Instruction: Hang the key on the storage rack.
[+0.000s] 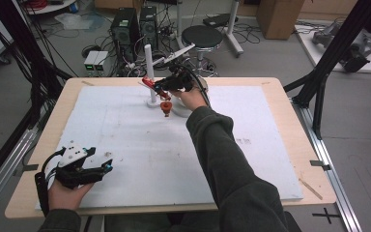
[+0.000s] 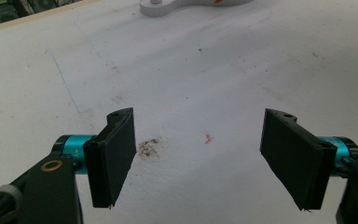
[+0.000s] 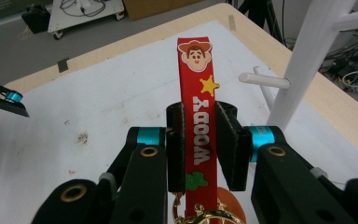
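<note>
Left claw (image 1: 107, 167) rests low at near left, jaws spread wide apart. Right arm (image 1: 222, 154) extends to far centre; right claw (image 1: 162, 92) jaws closed, pinching a strap (image 3: 198, 116).

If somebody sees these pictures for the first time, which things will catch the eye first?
First, the red cartoon strap printed WOODY, clamped between the jaws of the right gripper, with a gold ring hanging below. Next, the white peg stand just beyond it at the far side of the white foam board. The left gripper rests open at the near left.
</note>
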